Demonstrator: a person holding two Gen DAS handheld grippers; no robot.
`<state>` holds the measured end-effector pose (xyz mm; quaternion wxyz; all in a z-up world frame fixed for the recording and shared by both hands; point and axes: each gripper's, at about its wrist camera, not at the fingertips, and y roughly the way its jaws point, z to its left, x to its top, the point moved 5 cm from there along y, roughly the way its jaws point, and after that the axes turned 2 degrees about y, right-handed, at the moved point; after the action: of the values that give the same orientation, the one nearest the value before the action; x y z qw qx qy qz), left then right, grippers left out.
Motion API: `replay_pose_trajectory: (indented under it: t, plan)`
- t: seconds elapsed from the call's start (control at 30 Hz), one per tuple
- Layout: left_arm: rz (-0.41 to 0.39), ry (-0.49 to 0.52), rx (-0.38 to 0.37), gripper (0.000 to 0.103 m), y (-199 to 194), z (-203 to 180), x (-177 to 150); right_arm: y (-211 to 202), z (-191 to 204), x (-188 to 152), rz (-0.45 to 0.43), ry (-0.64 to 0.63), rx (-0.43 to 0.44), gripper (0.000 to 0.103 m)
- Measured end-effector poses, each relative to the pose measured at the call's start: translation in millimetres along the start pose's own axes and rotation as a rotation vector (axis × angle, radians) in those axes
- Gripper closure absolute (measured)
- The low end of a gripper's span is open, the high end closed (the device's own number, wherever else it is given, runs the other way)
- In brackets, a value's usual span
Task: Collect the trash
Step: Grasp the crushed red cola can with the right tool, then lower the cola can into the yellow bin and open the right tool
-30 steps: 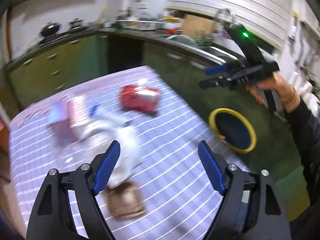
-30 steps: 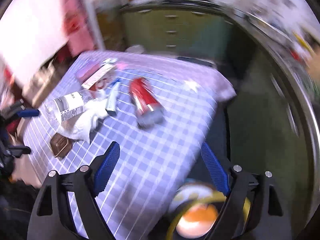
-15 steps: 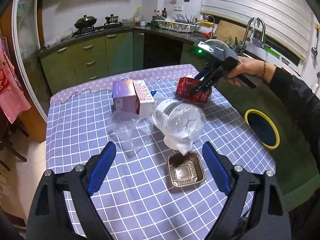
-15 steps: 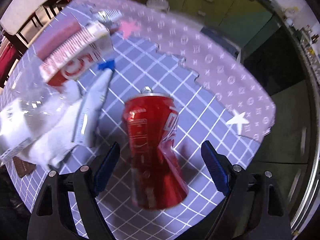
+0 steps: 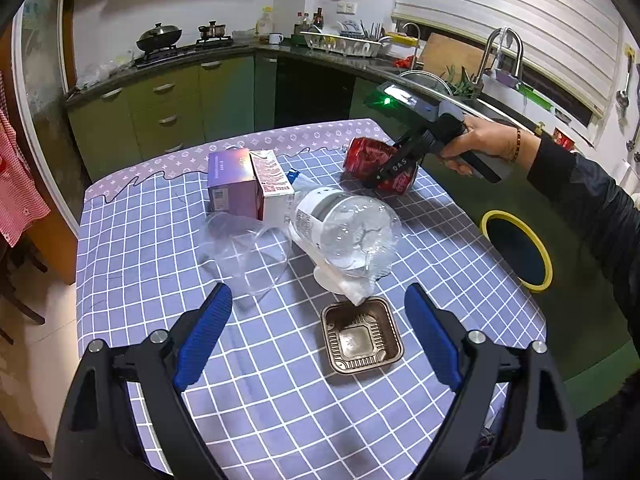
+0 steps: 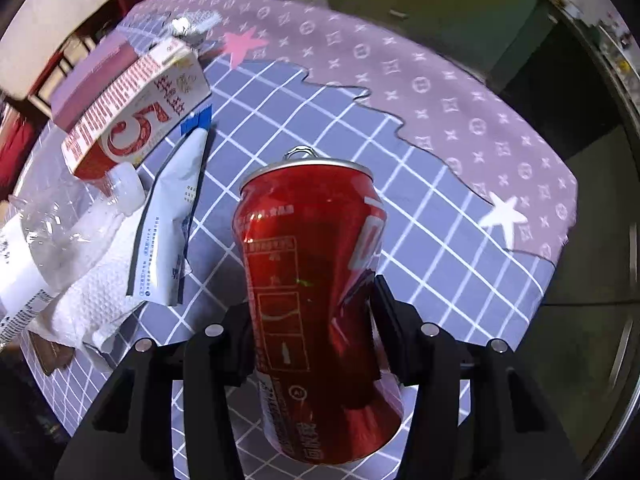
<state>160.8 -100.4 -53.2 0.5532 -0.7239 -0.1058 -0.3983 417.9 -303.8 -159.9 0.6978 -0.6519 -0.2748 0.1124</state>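
Observation:
A dented red can [image 6: 312, 280] lies on its side at the far right of the checked tablecloth [image 5: 280, 400]. My right gripper [image 6: 312, 304] points steeply down over it with its jaws closing, and both fingers sit against the can's sides. The left wrist view shows that gripper [image 5: 394, 168] on the red can [image 5: 368, 156], held by a person's hand [image 5: 476, 144]. My left gripper [image 5: 316, 296] hangs open and holds nothing, above a brown foil tray [image 5: 360, 340] and just short of a clear plastic bottle [image 5: 344, 228].
A clear cup [image 5: 248, 252], a purple box [image 5: 230, 184], a red-and-white carton [image 5: 274, 184], a white pouch [image 6: 172, 220] and a paper towel [image 6: 92, 292] crowd the table's middle. A yellow-rimmed bin [image 5: 516, 252] stands on the floor to the right. Green kitchen cabinets [image 5: 160, 104] lie behind.
My right gripper has come down from above the table's edge onto the red can and its fingers have closed in against it. The left gripper swung toward the table, then held still.

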Motion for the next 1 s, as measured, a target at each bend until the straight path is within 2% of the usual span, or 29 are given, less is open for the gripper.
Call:
replay_pose_trajectory:
  t: [0.1, 0.27, 0.4, 0.53, 0.63, 0.73, 0.87, 1.0]
  plan:
    - [-0.001, 0.013, 0.002, 0.019, -1, -5, 0, -25, -5, -17, -0.060, 0.046, 0.022, 0.052]
    - [-0.011, 0.036, -0.008, 0.019, -5, -15, 1, -96, -23, -61, -0.198, 0.148, 0.014, 0.052]
    - [-0.024, 0.048, -0.025, 0.019, -9, -22, 0, -160, -46, -127, -0.297, 0.276, -0.011, 0.052]
    - [-0.026, 0.050, -0.032, 0.018, -10, -26, -2, -192, -67, -210, -0.324, 0.421, -0.074, 0.052]
    - [-0.029, 0.049, -0.035, 0.018, -9, -28, -1, -180, -85, -274, -0.296, 0.528, -0.124, 0.052]
    - [-0.027, 0.052, -0.035, 0.018, -8, -33, 2, -139, -106, -324, -0.222, 0.641, -0.139, 0.053]
    - [-0.029, 0.072, -0.031, 0.017, -11, -39, 5, -73, -134, -372, -0.135, 0.747, -0.151, 0.056]
    - [-0.028, 0.086, -0.016, 0.015, -13, -41, 7, -36, -141, -394, -0.094, 0.802, -0.132, 0.057]
